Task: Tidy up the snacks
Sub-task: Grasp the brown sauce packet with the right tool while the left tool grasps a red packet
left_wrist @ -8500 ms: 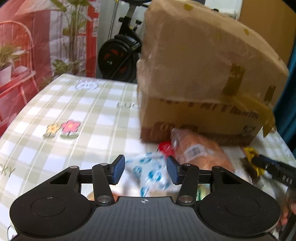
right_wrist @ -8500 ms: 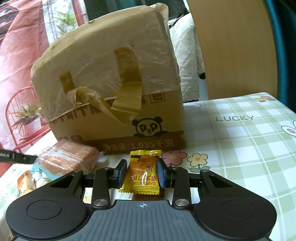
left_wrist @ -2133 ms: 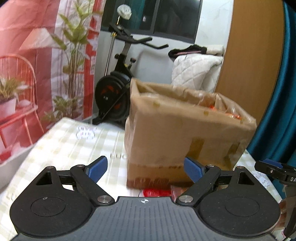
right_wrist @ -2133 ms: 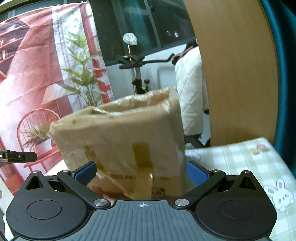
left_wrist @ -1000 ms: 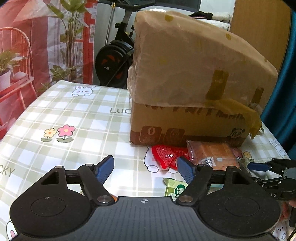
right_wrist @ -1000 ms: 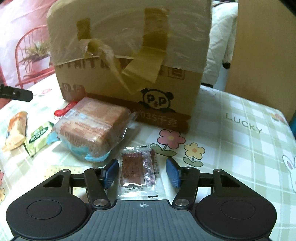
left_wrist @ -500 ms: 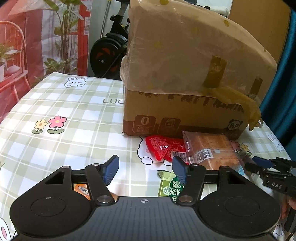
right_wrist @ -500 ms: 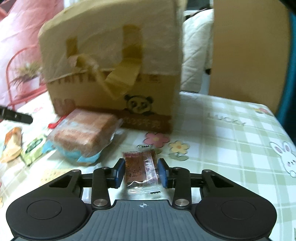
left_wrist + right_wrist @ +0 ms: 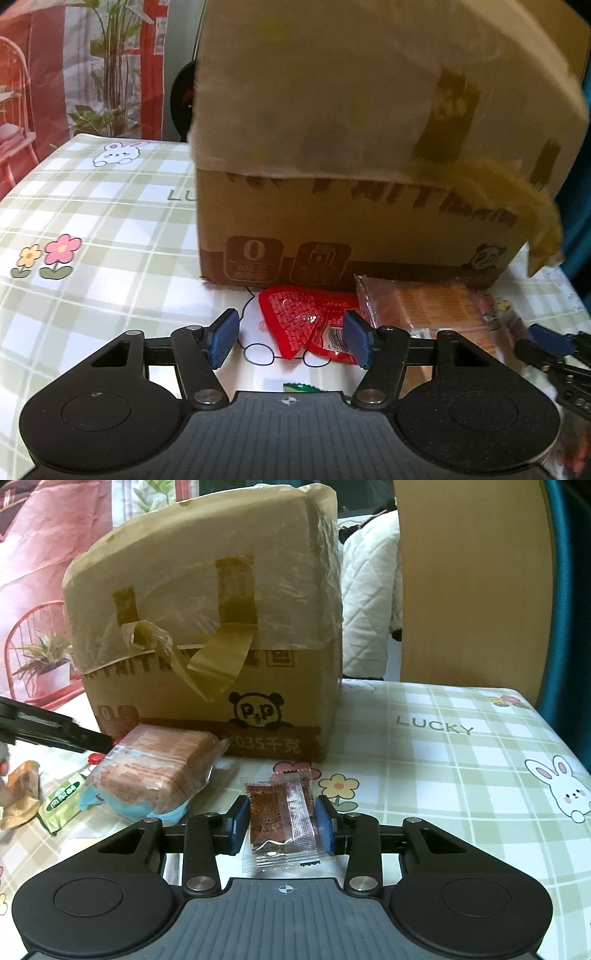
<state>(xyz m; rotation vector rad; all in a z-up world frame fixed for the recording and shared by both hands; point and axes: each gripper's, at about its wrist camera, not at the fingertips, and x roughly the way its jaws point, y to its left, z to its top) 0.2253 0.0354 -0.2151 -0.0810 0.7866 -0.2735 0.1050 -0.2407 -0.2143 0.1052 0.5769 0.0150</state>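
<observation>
In the left wrist view a red snack packet (image 9: 299, 314) lies on the checked tablecloth (image 9: 92, 206) in front of the tall cardboard box (image 9: 369, 147). My left gripper (image 9: 290, 341) is open, its blue pads on either side of the packet's near end; the left pad stands clear of it. In the right wrist view my right gripper (image 9: 282, 823) is shut on a small clear packet with a brown snack (image 9: 282, 819). The box (image 9: 221, 627) stands behind it. My right gripper's fingers (image 9: 546, 343) show at the right edge of the left wrist view.
A wrapped pack of orange-brown crackers (image 9: 155, 764) lies against the box front, also the cracker pack (image 9: 424, 310) beside the red packet. A green packet (image 9: 62, 797) and an orange packet (image 9: 22, 794) lie at the left. The left gripper's finger (image 9: 55, 731) reaches in above them. A wooden panel (image 9: 472, 583) stands behind the table.
My left gripper has moved forward and down onto the red packet, with its jaws narrower. My right gripper has closed on the brown snack packet, which earlier lay flat between open jaws.
</observation>
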